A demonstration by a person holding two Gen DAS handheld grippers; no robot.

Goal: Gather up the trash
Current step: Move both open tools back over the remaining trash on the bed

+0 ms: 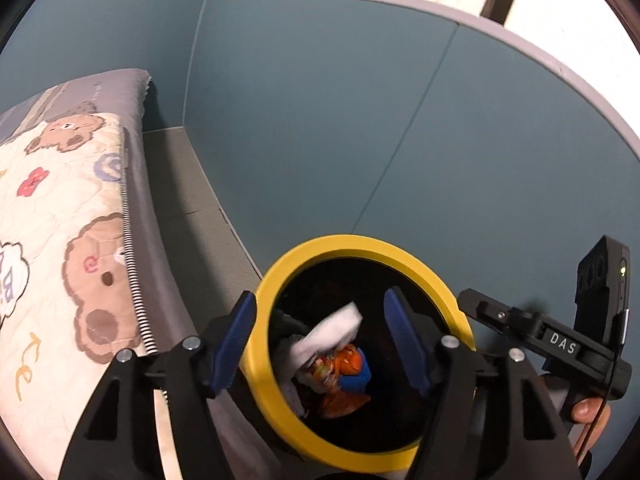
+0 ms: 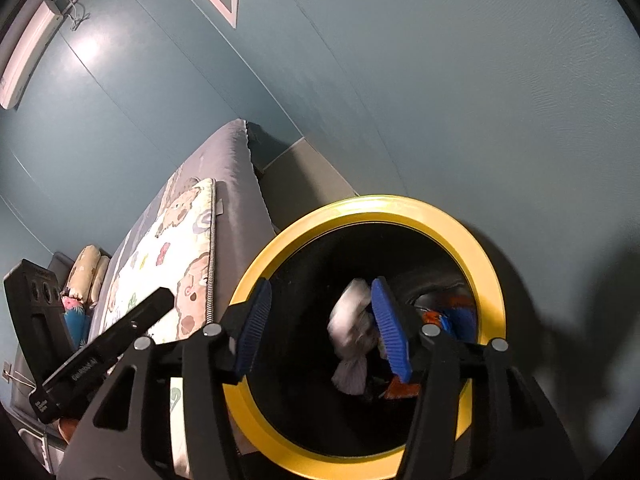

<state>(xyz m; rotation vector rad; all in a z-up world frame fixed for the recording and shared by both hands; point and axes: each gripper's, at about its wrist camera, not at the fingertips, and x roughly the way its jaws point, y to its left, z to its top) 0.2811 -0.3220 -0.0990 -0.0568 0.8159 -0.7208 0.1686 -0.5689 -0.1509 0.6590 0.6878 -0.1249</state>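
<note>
A black bin with a yellow rim (image 1: 276,276) stands on the floor between the bed and the wall; its rim shows in the right wrist view too (image 2: 490,276). Inside lie an orange and blue wrapper (image 1: 344,376) and grey-white scraps. A white crumpled tissue (image 1: 332,332) is blurred in the bin's mouth, free of any finger; it shows in the right wrist view (image 2: 352,312). My left gripper (image 1: 320,336) is open and empty above the bin. My right gripper (image 2: 324,328) is open and empty above the bin.
A bed with a grey sheet and a bear-print quilt (image 1: 60,216) lies left of the bin. A teal wall (image 1: 360,120) stands right behind the bin. A strip of grey floor (image 1: 188,200) runs between bed and wall. Pillows (image 2: 86,276) lie at the bed's far end.
</note>
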